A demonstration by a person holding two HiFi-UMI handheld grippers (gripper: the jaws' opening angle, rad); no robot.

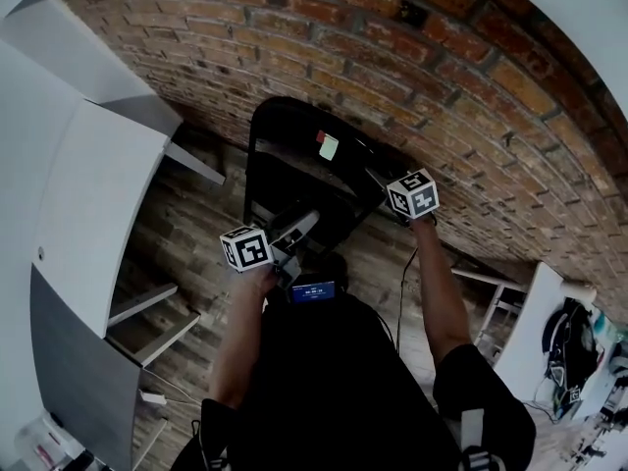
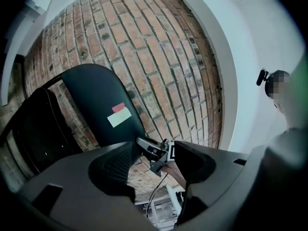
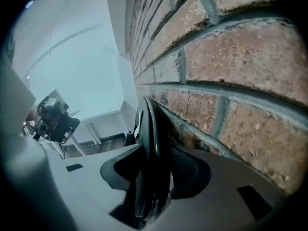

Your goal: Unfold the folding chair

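Two claws work at the black folding chair (image 1: 294,155), which stands against the brick wall (image 1: 491,106) at the centre of the head view. I see the left claw (image 1: 306,222) at its lower front and the right claw (image 1: 381,180) at its right edge. A white cabinet (image 1: 88,194) hems the left, with open plank floor (image 1: 186,243) between. My torso hides the chair's legs.

Left gripper view: jaws apart with nothing between them, chair off to the left.

Right gripper view: jaws clamped on the chair's thin edge, brick close on the right.
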